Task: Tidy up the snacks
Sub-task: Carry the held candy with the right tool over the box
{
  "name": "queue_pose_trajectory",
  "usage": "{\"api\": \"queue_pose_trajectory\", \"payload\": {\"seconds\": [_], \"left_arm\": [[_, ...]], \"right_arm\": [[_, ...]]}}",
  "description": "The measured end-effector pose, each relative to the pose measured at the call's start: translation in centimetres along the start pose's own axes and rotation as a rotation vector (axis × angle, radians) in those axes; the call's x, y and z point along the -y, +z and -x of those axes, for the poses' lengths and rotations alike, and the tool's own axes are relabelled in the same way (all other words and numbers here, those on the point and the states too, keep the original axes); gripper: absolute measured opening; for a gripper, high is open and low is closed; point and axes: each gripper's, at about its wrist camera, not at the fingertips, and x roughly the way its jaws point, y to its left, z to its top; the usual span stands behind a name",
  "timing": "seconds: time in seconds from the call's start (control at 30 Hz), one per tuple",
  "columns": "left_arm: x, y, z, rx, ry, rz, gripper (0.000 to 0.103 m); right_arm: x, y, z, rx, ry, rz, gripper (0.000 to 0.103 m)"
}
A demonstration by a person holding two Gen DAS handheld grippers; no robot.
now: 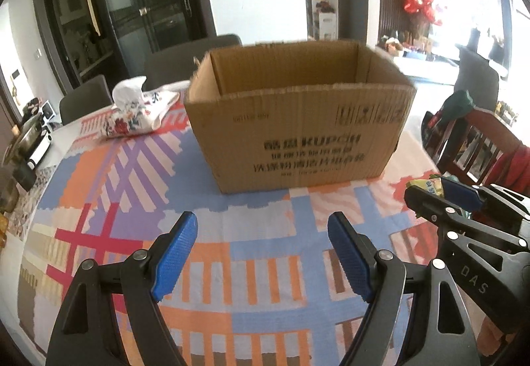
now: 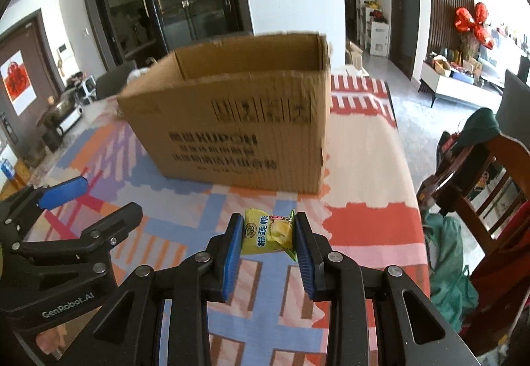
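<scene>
A patterned tablecloth carries an open cardboard box. The right gripper clamps a small yellow candy packet by its side edges, above the cloth, short of the box; it is probably light and crinkly. The left gripper is spread wide, empty.

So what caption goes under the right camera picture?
Right gripper pinches a yellow candy packet before an open cardboard box.
</scene>
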Motion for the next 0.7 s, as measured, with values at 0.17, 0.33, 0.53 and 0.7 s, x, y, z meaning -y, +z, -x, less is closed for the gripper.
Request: {"api": "queue_pose_trajectory", "payload": {"seconds": [0.17,0.33,0.53,0.7], "left_arm": [[-0.5,1.6,1.8,0.047,0.003,0.004,0.081],[-1.2,3.6,2.9,0.074,0.010,0.008,0.081],[-1.8,5.7,4.1,0.122,0.025,-0.007,0.081],[-2.4,7.7,4.8,0.150,0.034,-0.021,0.083]], "right_arm": [[-0.6,1.5,1.8,0.048,0.016,0.006,0.032],[-1.0,3.4,2.8,0.091,0.024,0.007,0.032],[-1.5,5.9,3.9,0.141,0.022,0.024,0.032],[-2.2,8.2,4.4,0.160,0.018,0.056,0.032]]}}
